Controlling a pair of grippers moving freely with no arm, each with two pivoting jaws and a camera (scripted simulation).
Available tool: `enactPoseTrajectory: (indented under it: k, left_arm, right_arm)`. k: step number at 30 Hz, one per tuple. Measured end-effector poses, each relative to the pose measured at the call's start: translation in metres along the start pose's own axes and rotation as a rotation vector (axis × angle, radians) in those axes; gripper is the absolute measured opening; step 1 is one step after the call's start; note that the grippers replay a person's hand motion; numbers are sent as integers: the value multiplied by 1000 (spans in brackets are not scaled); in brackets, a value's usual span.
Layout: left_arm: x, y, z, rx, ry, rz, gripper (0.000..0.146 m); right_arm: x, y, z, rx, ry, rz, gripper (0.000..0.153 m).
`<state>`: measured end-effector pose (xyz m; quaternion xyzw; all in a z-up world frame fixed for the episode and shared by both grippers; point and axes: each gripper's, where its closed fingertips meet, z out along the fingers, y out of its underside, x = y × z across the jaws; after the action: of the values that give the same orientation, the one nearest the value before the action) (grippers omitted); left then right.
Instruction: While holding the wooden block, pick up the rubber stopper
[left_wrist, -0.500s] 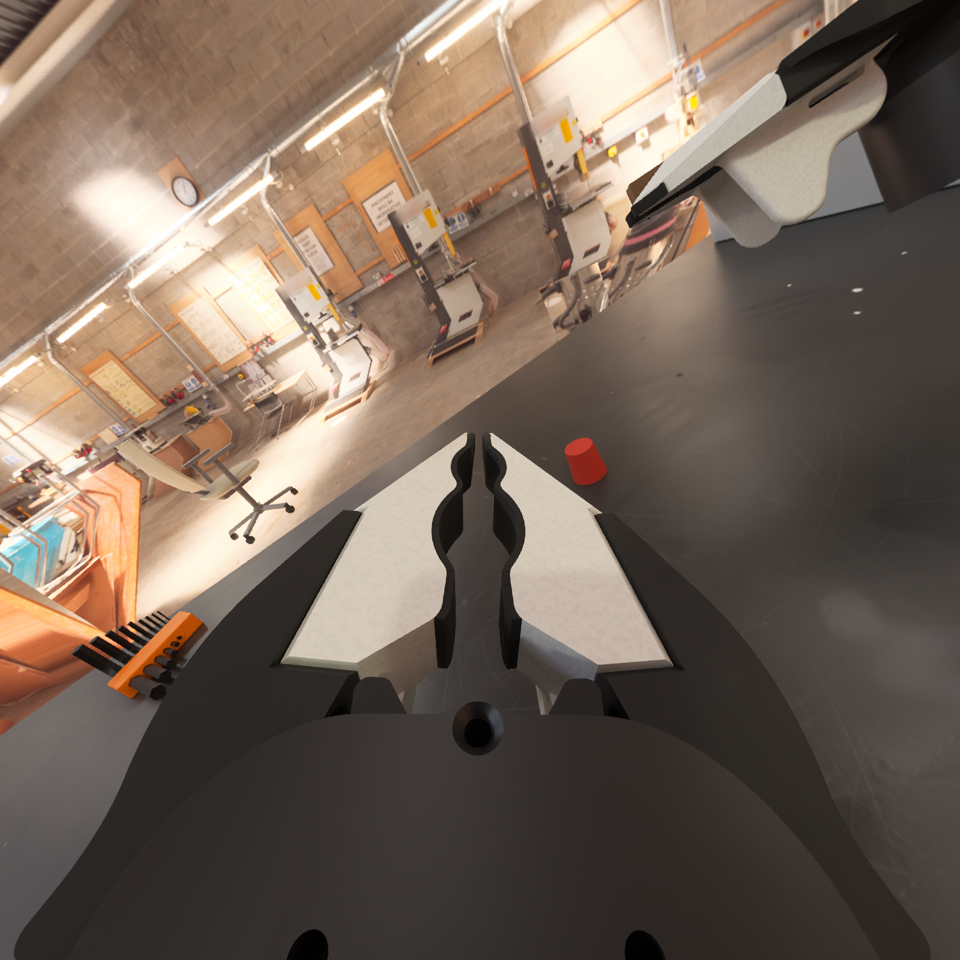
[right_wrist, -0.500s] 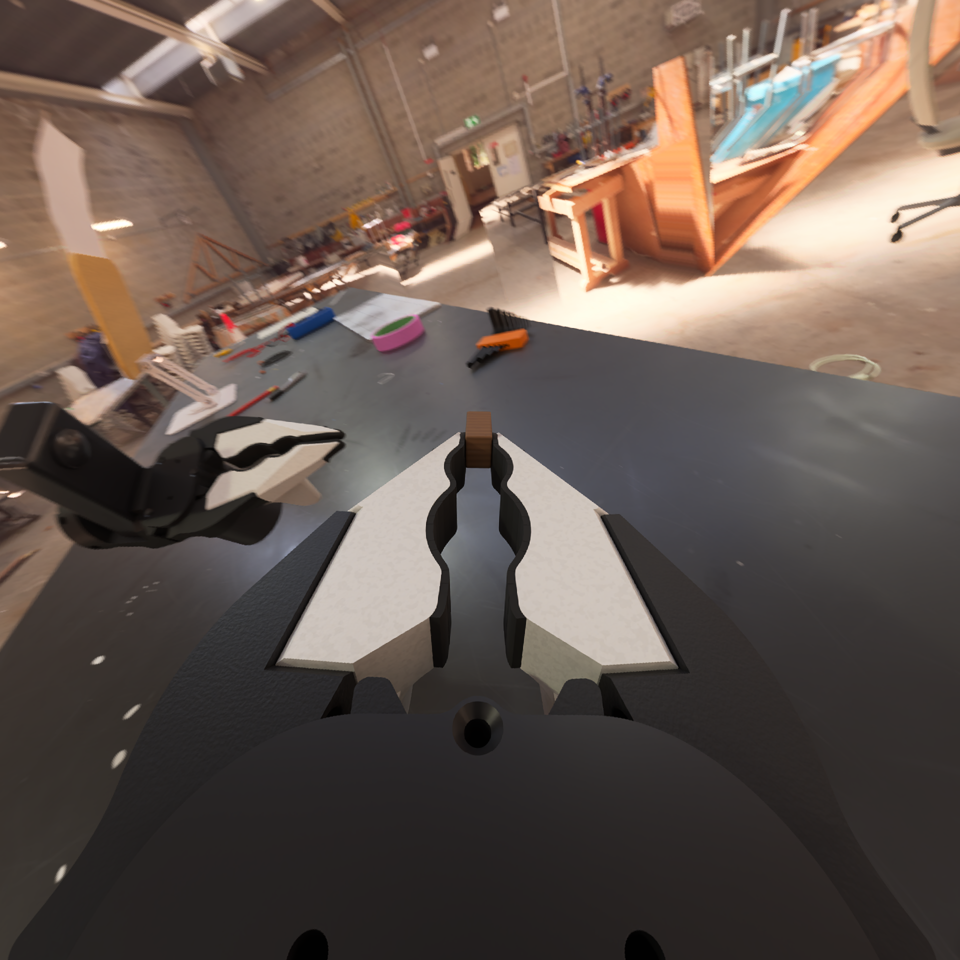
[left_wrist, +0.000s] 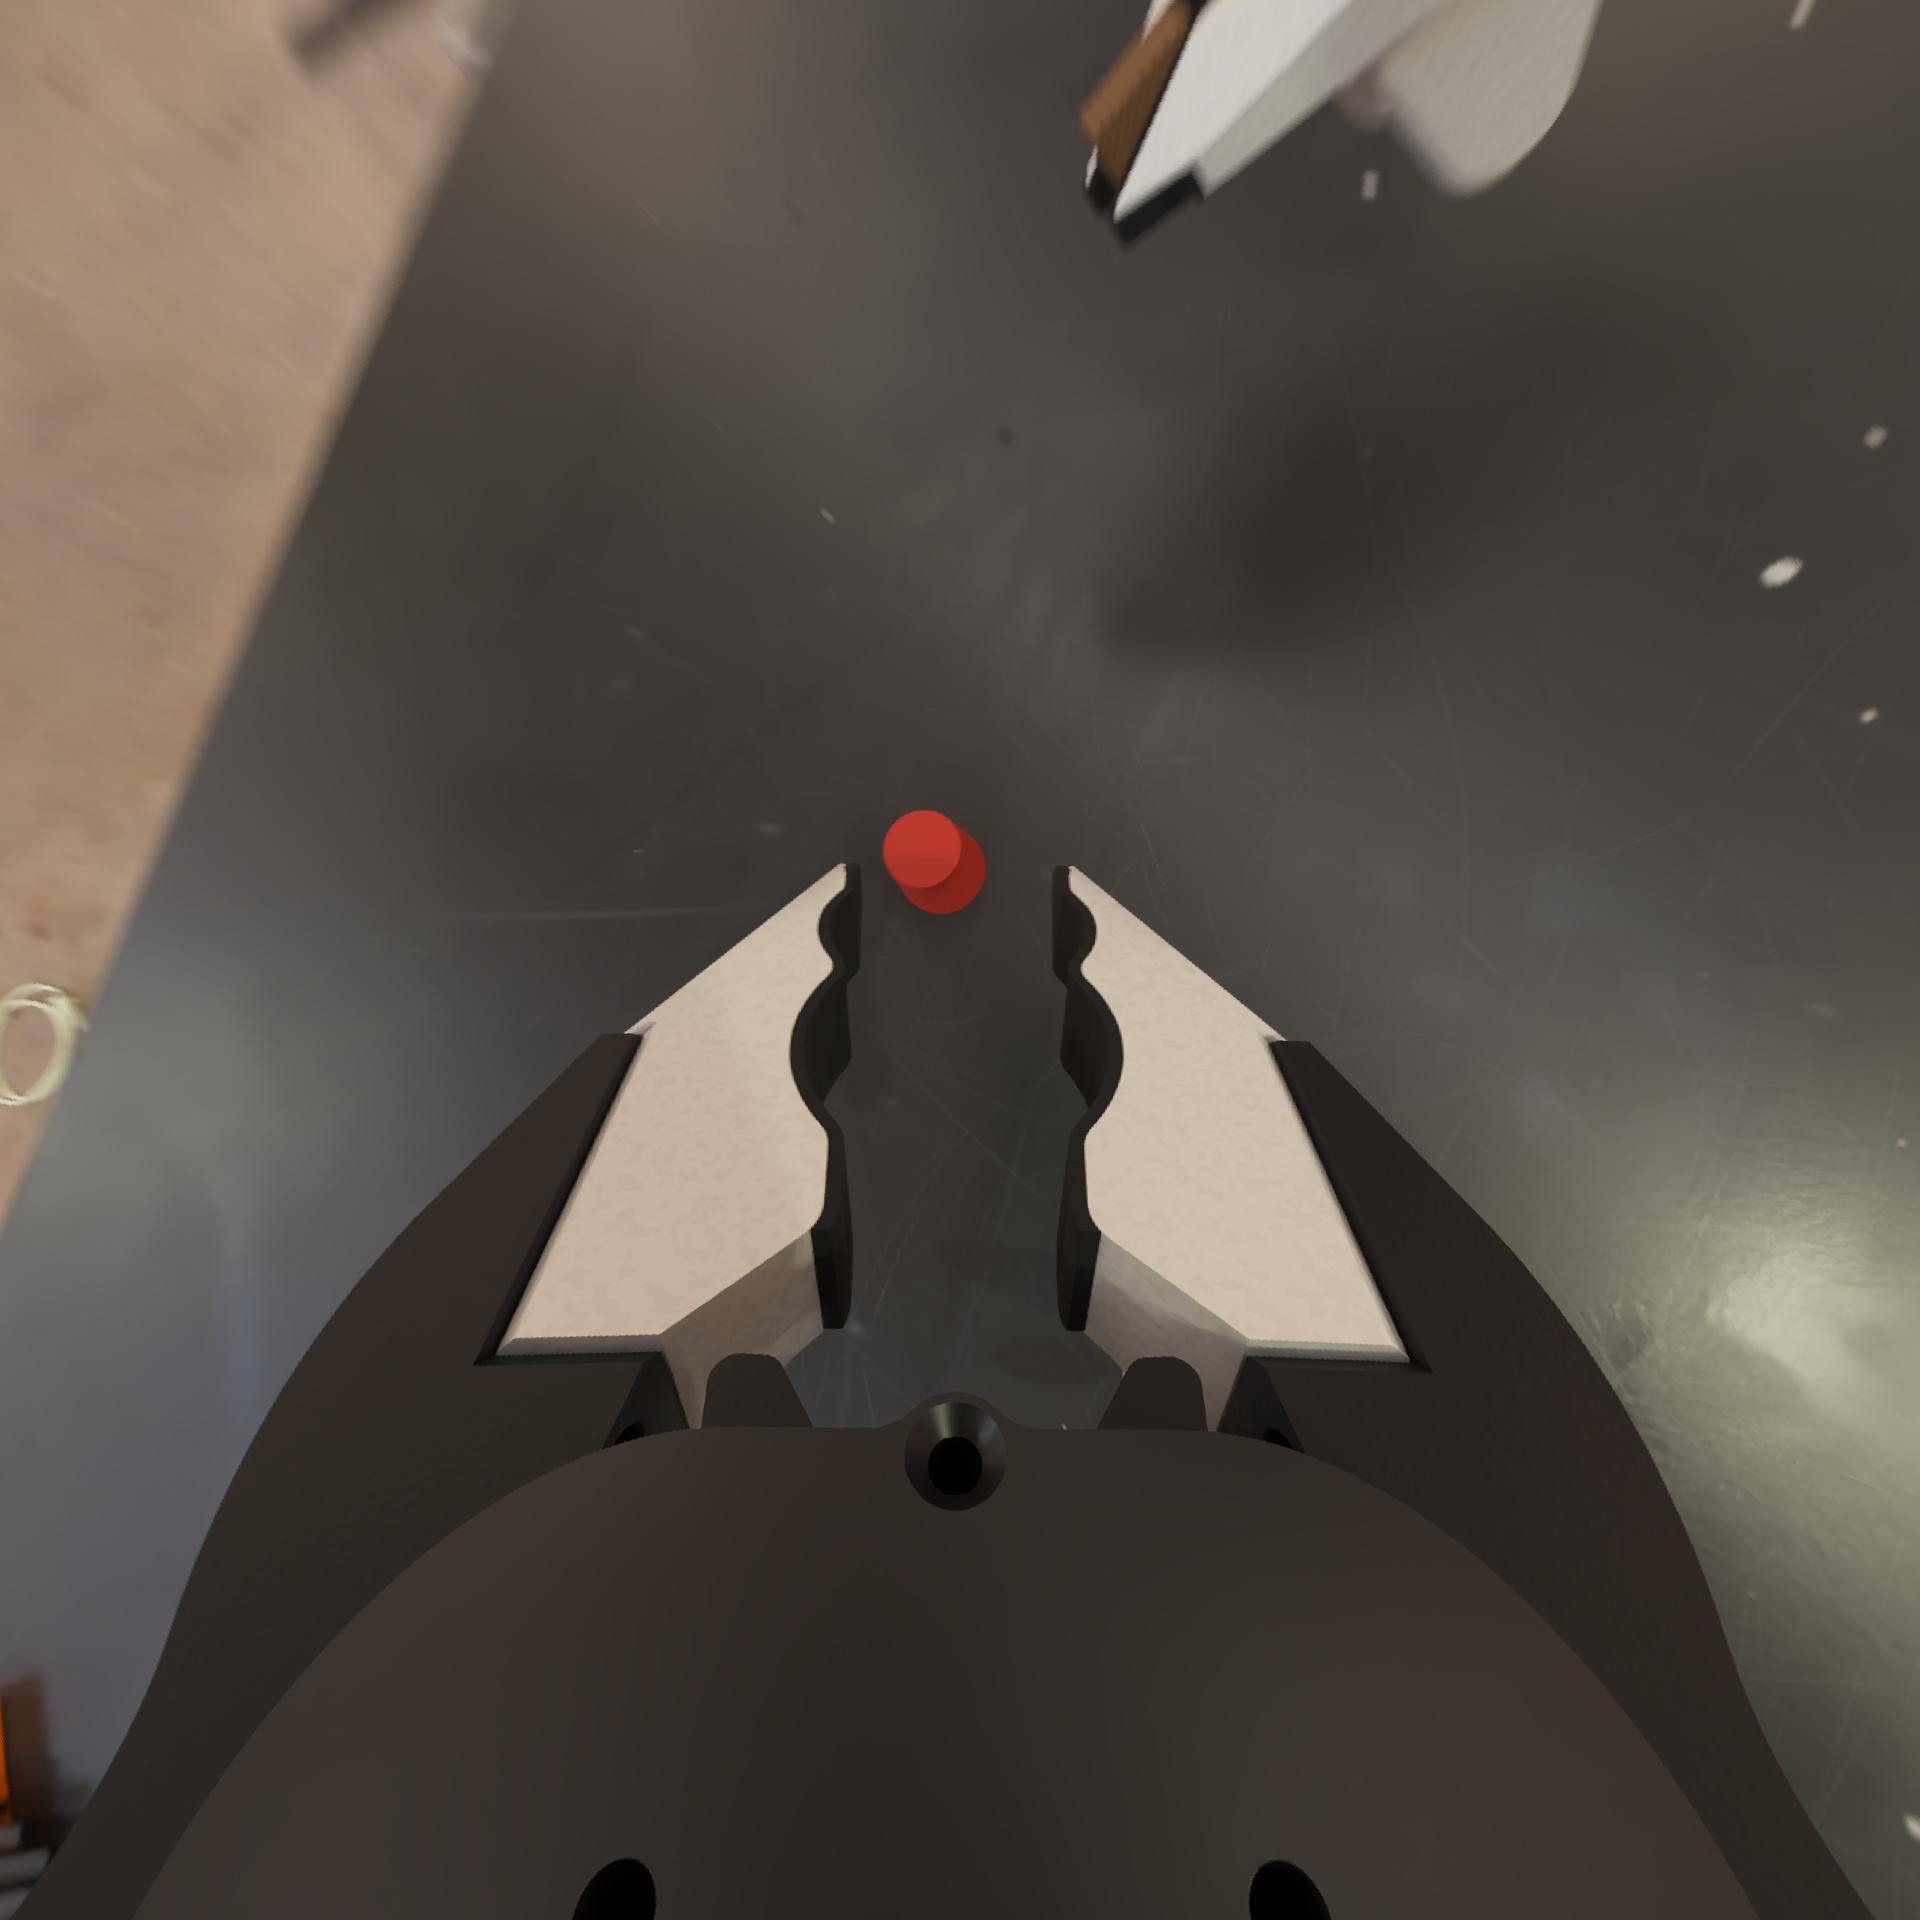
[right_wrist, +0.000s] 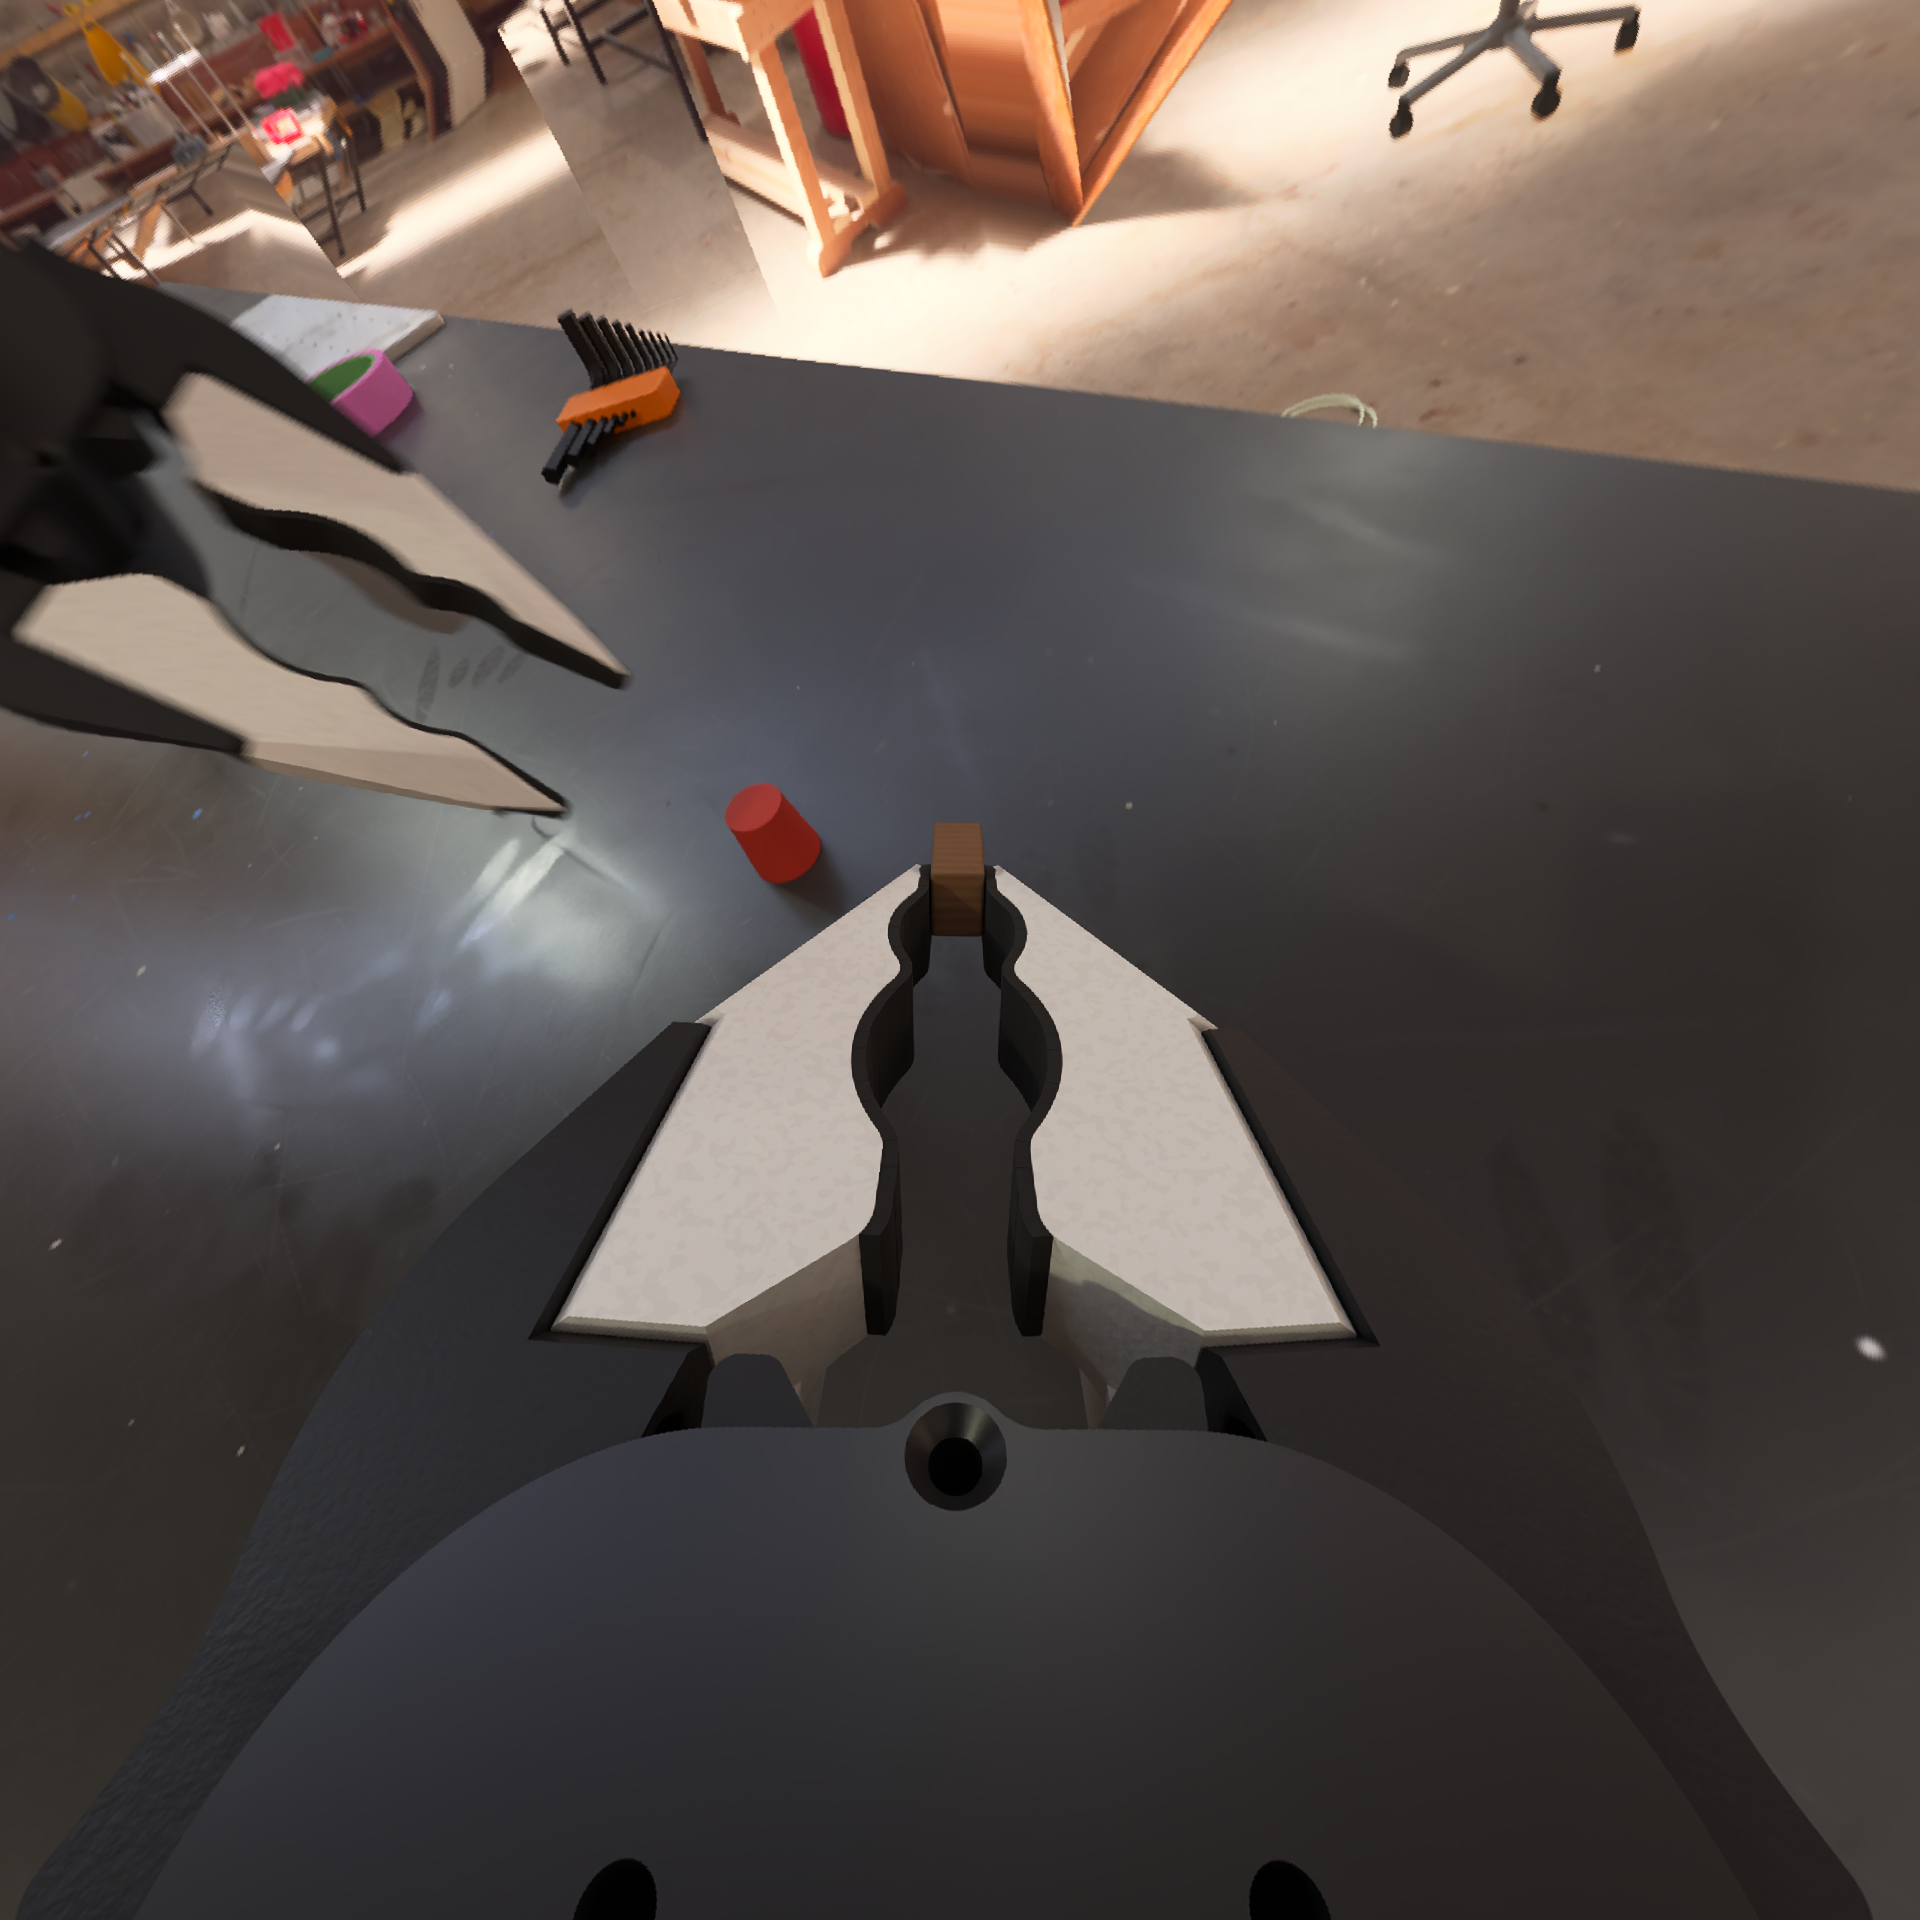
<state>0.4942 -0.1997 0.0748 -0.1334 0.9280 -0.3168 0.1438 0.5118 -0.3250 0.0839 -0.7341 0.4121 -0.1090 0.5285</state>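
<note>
Left gripper (left_wrist: 954, 883) is spread wide above the small red tapered rubber stopper (left_wrist: 933, 861). Right gripper (right_wrist: 957, 883) clamps the little brown wooden block (right_wrist: 956, 879). Stopper's probably light and grippy, so pinch its sides.

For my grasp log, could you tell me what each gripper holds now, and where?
The right gripper pinches the wooden block between its fingertips. The left gripper is open and empty above the rubber stopper.

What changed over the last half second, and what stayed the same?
The left gripper opened its fingers, pitched down toward the table and closed in on the red rubber stopper, which now sits just ahead of its fingertips, not yet gripped. Unchanged: the right gripper stays shut on the wooden block, and the stopper stands on the table.
</note>
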Motion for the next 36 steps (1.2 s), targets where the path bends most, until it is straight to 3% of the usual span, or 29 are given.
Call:
enactPoseTrajectory:
  k: [5,10,17,24,27,36]
  left_arm:
    - [-1,14,53,-222,127,-3,48]
    - [-7,28,59,-326,91,11,27]
    - [-7,34,51,-344,91,11,23]
    - [-20,31,44,-265,26,-54,23]
    - [-8,34,43,-250,89,-60,23]
    - [-8,46,44,-293,51,-46,23]
  right_arm:
    - [7,15,-4,-71,-4,33,8]
    - [11,19,-7,-86,-8,37,8]
    - [6,29,-1,-155,-42,9,8]
    - [6,9,-9,-47,-19,-3,8]
    - [4,1,-12,-7,-19,-12,8]
    - [-4,-1,-9,-14,-38,-47,8]
